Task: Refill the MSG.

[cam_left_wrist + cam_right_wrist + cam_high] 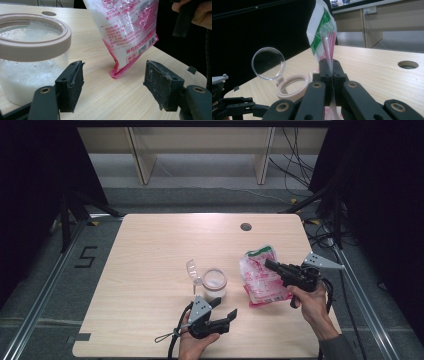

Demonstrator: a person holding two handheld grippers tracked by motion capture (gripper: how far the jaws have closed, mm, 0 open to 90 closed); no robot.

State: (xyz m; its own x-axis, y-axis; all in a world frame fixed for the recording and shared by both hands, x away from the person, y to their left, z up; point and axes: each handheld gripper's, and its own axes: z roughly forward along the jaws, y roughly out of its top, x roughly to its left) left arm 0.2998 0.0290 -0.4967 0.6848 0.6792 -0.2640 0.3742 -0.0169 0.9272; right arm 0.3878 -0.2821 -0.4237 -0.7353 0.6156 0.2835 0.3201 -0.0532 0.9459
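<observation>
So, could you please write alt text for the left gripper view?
A pink printed bag of white grains hangs with its bottom corner touching the wooden table, past the left gripper and its open fingers. At left stands an open glass jar with a beige rim, part full of white grains.

My table (150,250) is pale wood with rounded corners and a round cable hole (245,226) near its far edge. A glass jar (214,283) of white grains stands on it near the middle, its clear lid (193,269) tipped open at the left. The pink bag (261,275) to the jar's right touches the wood with its bottom corner.
</observation>
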